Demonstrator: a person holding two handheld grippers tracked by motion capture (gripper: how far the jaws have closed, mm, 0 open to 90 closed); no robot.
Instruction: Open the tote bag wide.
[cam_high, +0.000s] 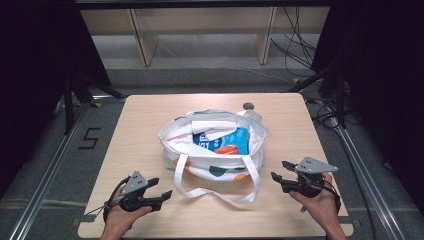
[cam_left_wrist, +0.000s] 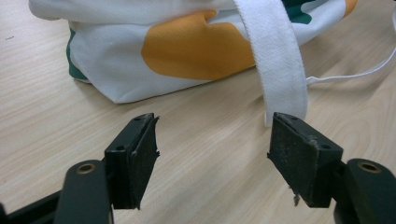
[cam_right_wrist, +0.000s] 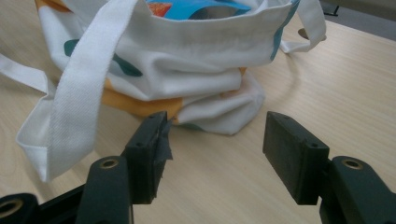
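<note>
Blue carton (cam_high: 222, 141) half hidden inside tote bag (cam_high: 212, 172).

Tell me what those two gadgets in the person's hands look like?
Each is a black handheld tool. The left gripper and the right gripper each carry a grey three-cornered plate on top and end in two flat, rectangular black jaws on rounded arms with brass-ringed holes. A black cable loops from the left one. The person's forearms are bare, with no sleeves in view.

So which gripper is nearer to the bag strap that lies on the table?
The left gripper. Its open jaws sit just left of the strap, which loops onto the table in front of the bag. The right gripper is open too, slightly farther, off to the strap's right.
</note>
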